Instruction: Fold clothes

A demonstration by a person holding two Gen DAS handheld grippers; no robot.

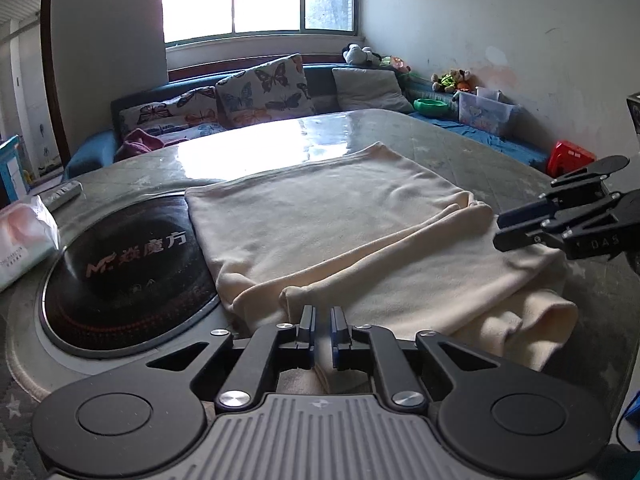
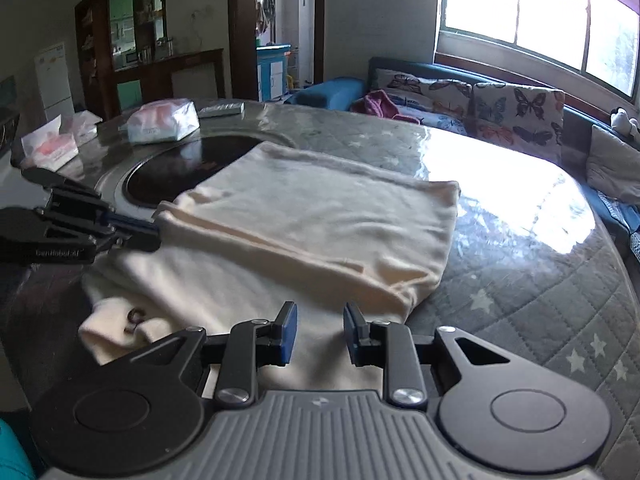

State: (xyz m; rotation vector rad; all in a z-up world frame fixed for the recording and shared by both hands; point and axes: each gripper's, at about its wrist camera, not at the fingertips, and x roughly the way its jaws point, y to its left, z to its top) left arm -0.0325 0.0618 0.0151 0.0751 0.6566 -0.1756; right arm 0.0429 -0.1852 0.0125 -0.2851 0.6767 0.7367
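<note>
A cream garment lies folded on the round table, one corner over the black cooktop. A loose cuff sticks out at its near edge. My left gripper is at the garment's near edge, its jaws almost together with a thin fold of the cloth between them. In the right wrist view it reaches in from the left and touches the garment's edge. My right gripper hangs open just above the near part of the cloth, nothing between its blue pads. It enters the left wrist view from the right.
The table has a grey quilted star cover under glass. Tissue packs and a remote lie beyond the cooktop. A blue sofa with butterfly cushions runs under the window, with toys and a plastic box at its end.
</note>
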